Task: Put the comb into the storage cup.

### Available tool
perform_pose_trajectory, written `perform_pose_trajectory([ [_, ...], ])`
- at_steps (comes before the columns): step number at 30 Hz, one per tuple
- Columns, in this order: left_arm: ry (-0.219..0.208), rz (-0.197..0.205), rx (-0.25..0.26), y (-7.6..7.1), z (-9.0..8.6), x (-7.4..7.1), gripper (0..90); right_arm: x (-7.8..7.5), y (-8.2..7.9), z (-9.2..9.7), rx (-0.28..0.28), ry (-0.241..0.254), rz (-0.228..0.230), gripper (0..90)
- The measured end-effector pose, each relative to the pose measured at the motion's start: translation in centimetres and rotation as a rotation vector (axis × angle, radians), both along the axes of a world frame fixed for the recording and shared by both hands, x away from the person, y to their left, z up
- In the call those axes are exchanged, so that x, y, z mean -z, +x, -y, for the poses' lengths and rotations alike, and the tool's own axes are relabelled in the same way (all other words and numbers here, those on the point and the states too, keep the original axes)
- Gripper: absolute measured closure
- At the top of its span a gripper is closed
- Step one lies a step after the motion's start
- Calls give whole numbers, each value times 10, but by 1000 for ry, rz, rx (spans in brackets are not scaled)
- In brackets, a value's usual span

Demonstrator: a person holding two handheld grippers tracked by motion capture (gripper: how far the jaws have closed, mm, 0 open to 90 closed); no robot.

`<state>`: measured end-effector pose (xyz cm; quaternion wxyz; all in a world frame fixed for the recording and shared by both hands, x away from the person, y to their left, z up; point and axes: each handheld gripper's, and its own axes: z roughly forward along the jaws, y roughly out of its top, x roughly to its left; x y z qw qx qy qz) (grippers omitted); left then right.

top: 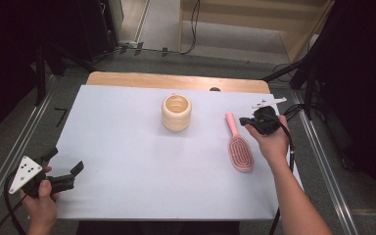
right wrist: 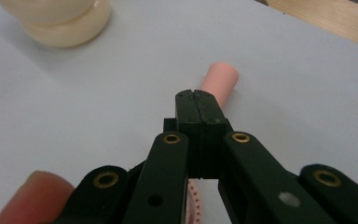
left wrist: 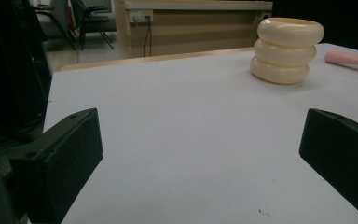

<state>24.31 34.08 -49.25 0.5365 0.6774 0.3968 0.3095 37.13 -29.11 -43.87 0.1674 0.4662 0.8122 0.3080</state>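
A pink hairbrush (top: pixel 240 149) lies on the white table (top: pixel 127 161) at the right, its handle (top: pixel 231 122) pointing away from me. My right gripper (top: pixel 247 121) hovers just right of the handle. In the right gripper view, this gripper (right wrist: pixel 197 100) has its jaws pressed flat together with nothing between them, and the pink handle (right wrist: pixel 221 79) passes underneath. A cream ribbed cup (top: pixel 176 112) stands upright mid-table. My left gripper (top: pixel 66 160) rests at the near left corner, open and empty. In its own view the left gripper (left wrist: pixel 200 158) faces the cup (left wrist: pixel 286 49).
A bare wooden strip (top: pixel 176 81) runs along the table's far edge. Metal rails (top: pixel 323 161) flank both sides, with cables on the floor beyond. The person's thumb (right wrist: pixel 32 196) shows beside the right gripper's linkage. The brush handle's tip (left wrist: pixel 349 58) lies right of the cup.
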Motion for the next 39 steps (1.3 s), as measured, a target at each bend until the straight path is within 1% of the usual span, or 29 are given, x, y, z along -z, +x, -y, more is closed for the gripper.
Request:
perform_pose_trajectory([
  [1,-1,1,0,0,0,0,0,0,0,0,0,0,0,884],
  [2,-2,1,-1,0,0,0,0,1,7,-3,-13,-35,-30,884],
  [3,-2,0,0,0,0,0,0,2,10,-4,-21,-36,-40,884],
  [5,-2,1,0,0,0,0,0,2,17,-4,-13,-31,-66,884],
  [9,8,0,1,0,1,0,0,1,28,-4,-10,-22,-80,884],
  [10,8,0,1,0,1,0,0,1,28,-4,-10,-22,-80,884],
  [11,9,1,3,0,1,0,0,2,34,-4,3,-22,-90,885],
  [16,9,0,4,0,1,0,0,11,46,-7,25,-53,-121,885],
  [19,16,-3,4,0,2,0,0,17,54,-9,50,-80,-135,885],
  [22,14,-2,5,1,2,0,0,23,61,-9,72,-80,-156,886],
  [25,13,-2,6,1,1,0,0,29,66,-6,94,-56,-182,886],
  [28,14,-2,9,1,2,0,0,36,70,-5,104,-55,-195,886],
  [30,17,-2,11,1,1,0,0,39,72,-5,117,-54,-195,886],
  [31,18,-3,13,1,2,0,0,41,72,-6,125,-52,-203,886],
  [33,19,-3,12,1,2,0,0,42,73,-5,126,-59,-205,886],
  [35,18,-2,11,1,2,0,0,47,75,-5,133,-65,-219,885],
  [36,20,-1,8,1,2,0,0,50,76,-6,144,-71,-235,886],
  [38,20,-1,6,0,2,0,0,51,77,-6,145,-74,-235,886],
  [39,20,-1,6,0,2,0,0,53,78,-5,146,-67,-237,886],
])
